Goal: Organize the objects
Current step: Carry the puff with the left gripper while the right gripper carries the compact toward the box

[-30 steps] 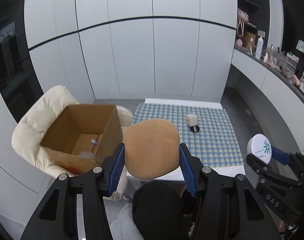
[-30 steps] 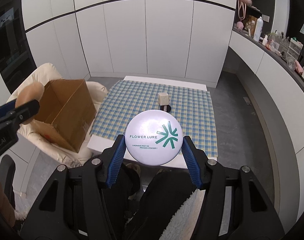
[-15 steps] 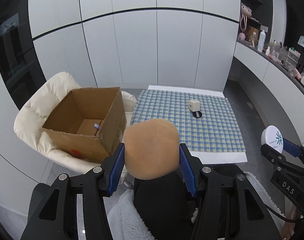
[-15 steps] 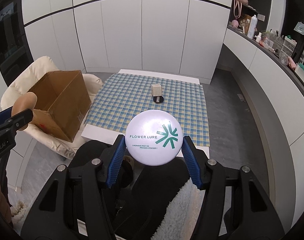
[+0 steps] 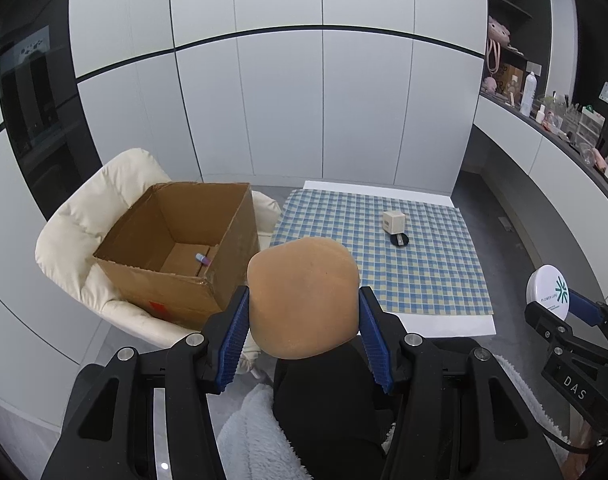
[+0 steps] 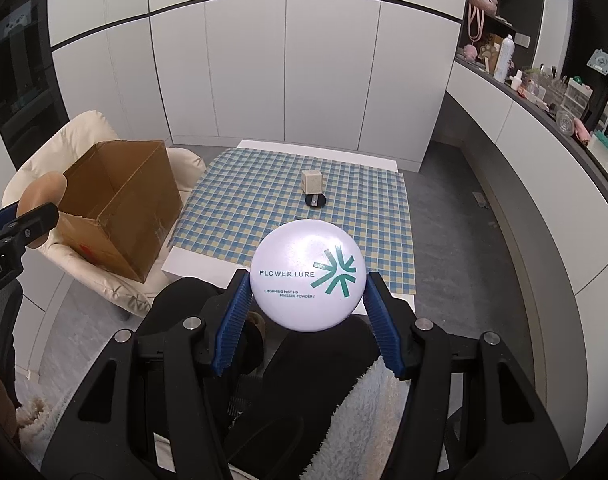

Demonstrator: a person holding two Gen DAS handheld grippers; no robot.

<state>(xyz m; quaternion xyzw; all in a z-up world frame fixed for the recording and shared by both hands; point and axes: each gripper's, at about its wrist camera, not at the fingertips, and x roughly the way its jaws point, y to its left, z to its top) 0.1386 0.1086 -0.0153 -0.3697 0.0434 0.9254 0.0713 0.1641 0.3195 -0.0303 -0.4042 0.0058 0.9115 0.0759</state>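
Note:
My left gripper (image 5: 303, 320) is shut on a tan rounded sponge (image 5: 304, 296), held in the air in front of the low table. The same sponge (image 6: 42, 196) shows at the left edge of the right wrist view. My right gripper (image 6: 305, 300) is shut on a white round powder compact (image 6: 307, 275) with green lettering; that compact (image 5: 548, 291) also appears at the right of the left wrist view. An open cardboard box (image 5: 184, 240) rests on a cream armchair (image 5: 88, 216), with a small tube (image 5: 202, 258) inside. On the checked cloth (image 5: 383, 256) sit a beige cube (image 5: 393, 221) and a black disc (image 5: 399, 240).
White cupboard doors fill the back wall. A long counter (image 6: 543, 120) with bottles and small items curves along the right. A person's dark trousers (image 5: 323, 400) and a fluffy white garment (image 6: 355, 420) lie below both grippers. Grey floor runs between table and counter.
Both grippers have drawn back from the table, so the table and box look smaller and farther away. The sponge and the compact stay gripped as before.

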